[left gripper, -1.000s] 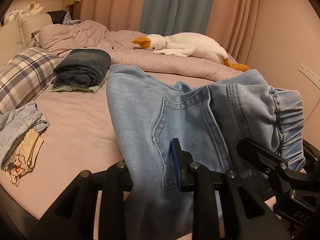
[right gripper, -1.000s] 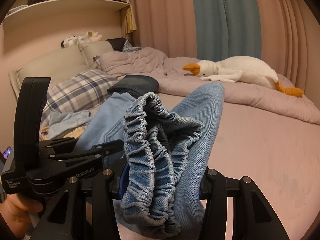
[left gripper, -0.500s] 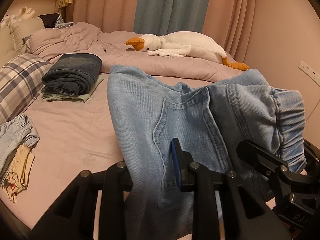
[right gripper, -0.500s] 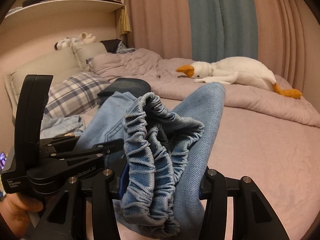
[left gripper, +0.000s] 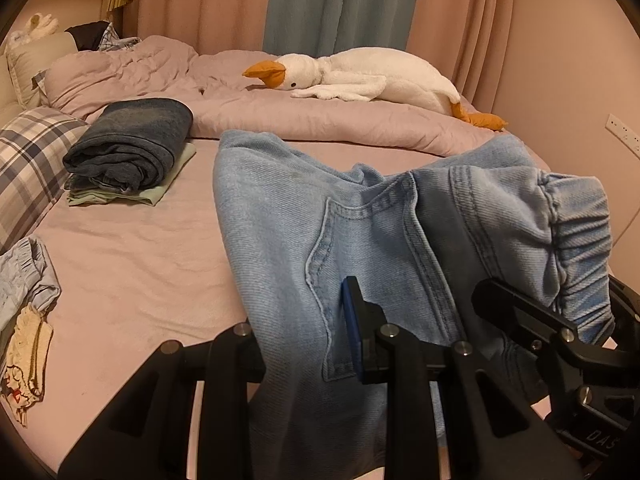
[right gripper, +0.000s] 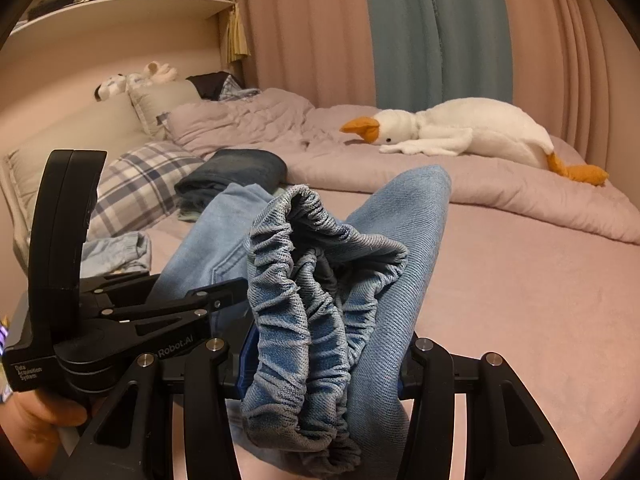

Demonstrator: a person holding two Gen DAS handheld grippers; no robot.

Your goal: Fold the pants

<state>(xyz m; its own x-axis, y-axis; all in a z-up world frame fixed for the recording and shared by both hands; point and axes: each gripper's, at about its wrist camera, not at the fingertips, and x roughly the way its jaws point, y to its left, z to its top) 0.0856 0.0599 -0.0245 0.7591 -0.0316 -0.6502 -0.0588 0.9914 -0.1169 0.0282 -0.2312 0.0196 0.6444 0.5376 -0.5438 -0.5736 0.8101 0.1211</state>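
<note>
Pink bed point(left gripper: 132, 280) below, my left gripper point(left gripper: 304, 332) and right gripper point(right gripper: 320, 344) both clamp the light jeans point(left gripper: 288, 232) held above it; bunched elastic waistband point(right gripper: 316, 280) could slip out, skewing the fold.

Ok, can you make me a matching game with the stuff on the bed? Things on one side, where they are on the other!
Things:
1. light blue jeans
2. toy goose
3. dark folded jeans
4. checked pillow

Places:
A. lying on the rumpled duvet by the curtains
B. stacked on a pale green folded cloth
C. pinched in both grippers, above the bed
D. at the bed's edge, beside the folded stack

Pairs: 1-C, 2-A, 3-B, 4-D
</note>
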